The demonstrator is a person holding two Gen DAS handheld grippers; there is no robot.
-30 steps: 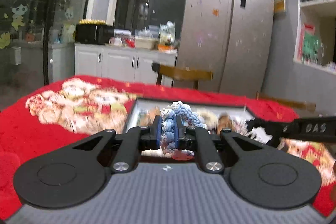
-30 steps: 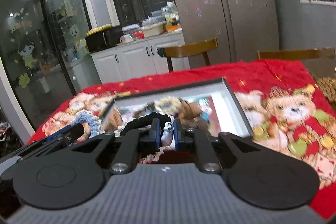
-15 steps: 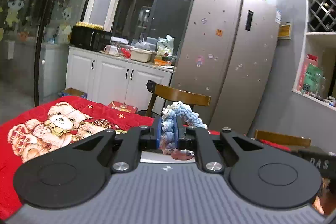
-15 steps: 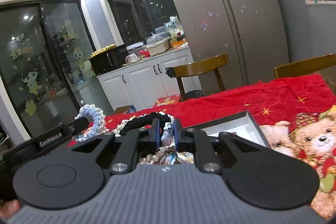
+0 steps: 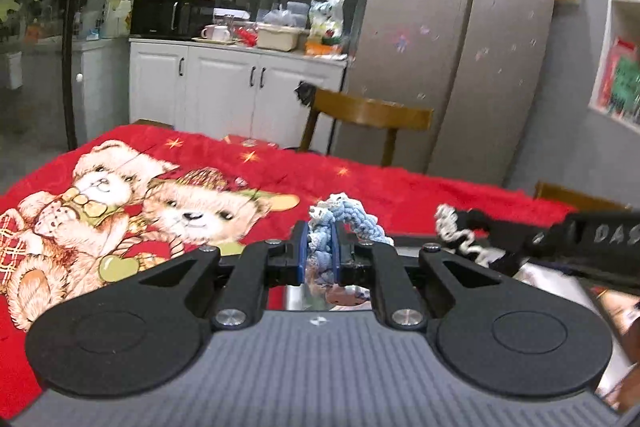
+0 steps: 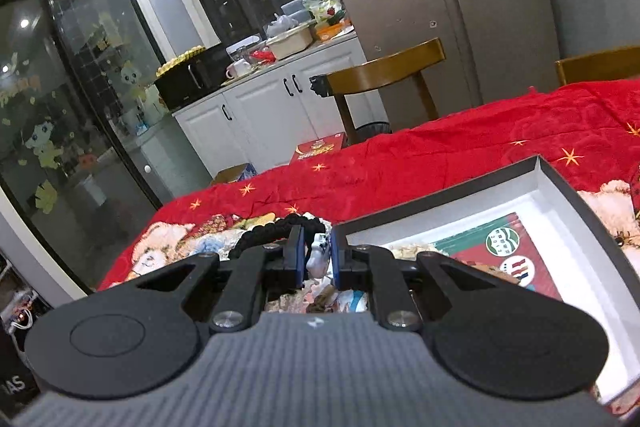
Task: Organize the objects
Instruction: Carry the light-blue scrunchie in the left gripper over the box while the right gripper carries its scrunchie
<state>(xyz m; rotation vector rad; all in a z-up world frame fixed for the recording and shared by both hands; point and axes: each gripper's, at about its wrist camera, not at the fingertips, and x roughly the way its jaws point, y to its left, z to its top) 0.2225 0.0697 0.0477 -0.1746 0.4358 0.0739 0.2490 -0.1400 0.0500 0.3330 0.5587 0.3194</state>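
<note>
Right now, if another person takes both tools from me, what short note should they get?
Left tool: shut on the blue braided cord, above the red bear blanket.
Right tool: shut on the black-and-white braided cord, near the left corner of the open box.
Done: both cords are lifted.
Left: place each cord; where, the views do not show.

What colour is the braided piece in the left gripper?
Light blue with white, clearest in the left wrist view: braided piece, left gripper.
</note>
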